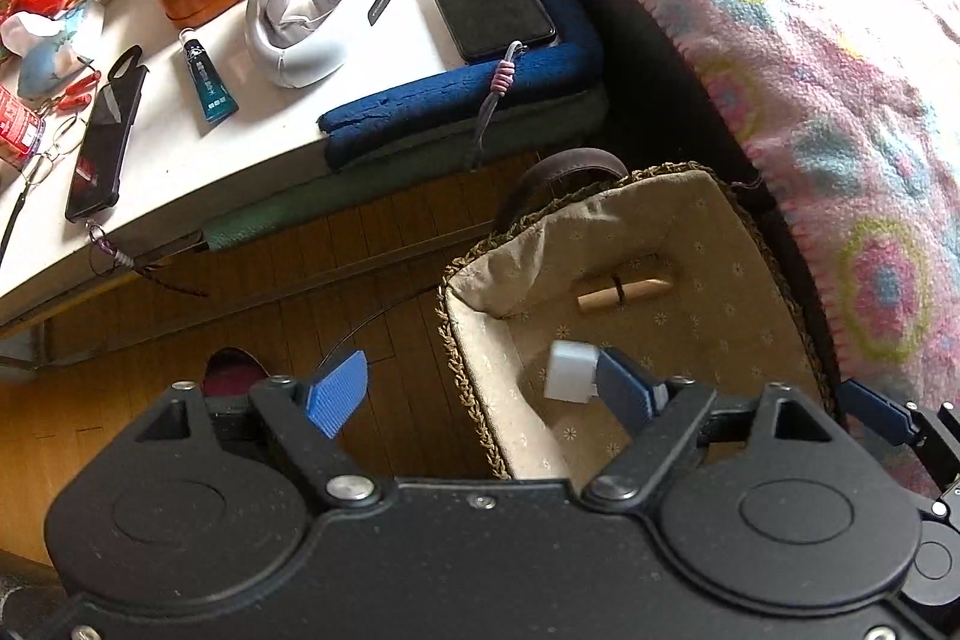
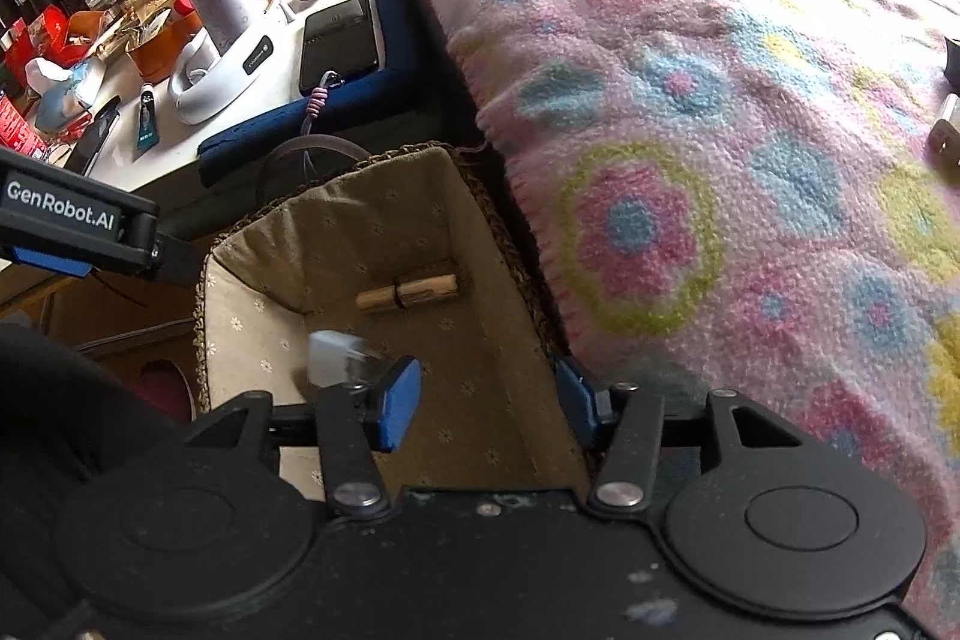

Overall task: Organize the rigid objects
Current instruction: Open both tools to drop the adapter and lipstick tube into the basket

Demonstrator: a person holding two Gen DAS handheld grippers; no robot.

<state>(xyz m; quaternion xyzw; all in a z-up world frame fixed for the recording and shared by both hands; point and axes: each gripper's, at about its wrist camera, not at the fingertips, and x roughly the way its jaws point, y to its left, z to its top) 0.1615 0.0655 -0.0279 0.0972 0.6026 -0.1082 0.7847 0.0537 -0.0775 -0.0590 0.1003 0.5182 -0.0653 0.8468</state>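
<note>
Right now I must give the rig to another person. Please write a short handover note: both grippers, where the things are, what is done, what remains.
Left gripper: open over the edge of the lined basket, holding nothing.
Right gripper: open over the same basket, holding nothing.
White block: blurred, inside the basket opening, no finger gripping it; it seems just released, and I cannot tell if it has landed.
Done: that block is in or going into the basket.
Left: small items lie on the blanket at the right edge, such as the plug-like object; probably next. The table is cluttered too.
</note>
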